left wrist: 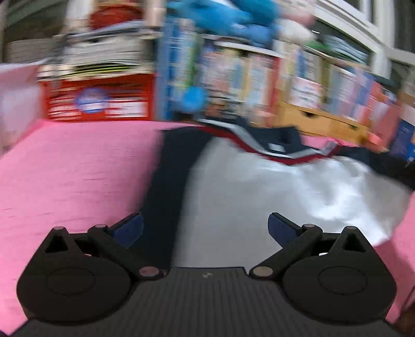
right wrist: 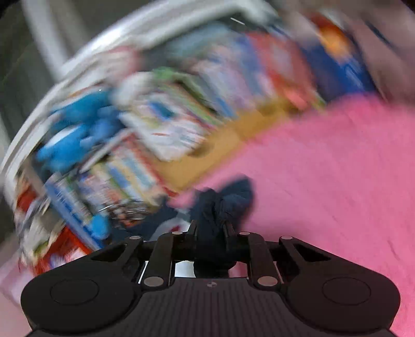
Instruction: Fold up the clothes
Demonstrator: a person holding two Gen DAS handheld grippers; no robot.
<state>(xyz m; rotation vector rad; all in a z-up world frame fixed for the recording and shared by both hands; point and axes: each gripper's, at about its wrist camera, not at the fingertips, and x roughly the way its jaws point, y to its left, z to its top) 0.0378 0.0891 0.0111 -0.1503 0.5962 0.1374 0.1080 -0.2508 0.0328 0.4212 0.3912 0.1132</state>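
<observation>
A white shirt (left wrist: 259,186) with navy sleeves and a red, white and navy collar lies spread on the pink bedcover (left wrist: 72,171). My left gripper (left wrist: 205,228) hangs open just above the shirt's near hem, by the left navy sleeve, with nothing between its blue pads. In the right wrist view my right gripper (right wrist: 210,228) is shut on a bunched fold of the shirt's navy cloth (right wrist: 223,202), lifted off the pink bedcover (right wrist: 324,181). Both views are blurred by motion.
A wooden shelf (left wrist: 324,121) packed with colourful books stands right behind the bed. A red box (left wrist: 98,101) under stacked papers sits at the back left, and a blue plush toy (left wrist: 233,18) lies on top of the books.
</observation>
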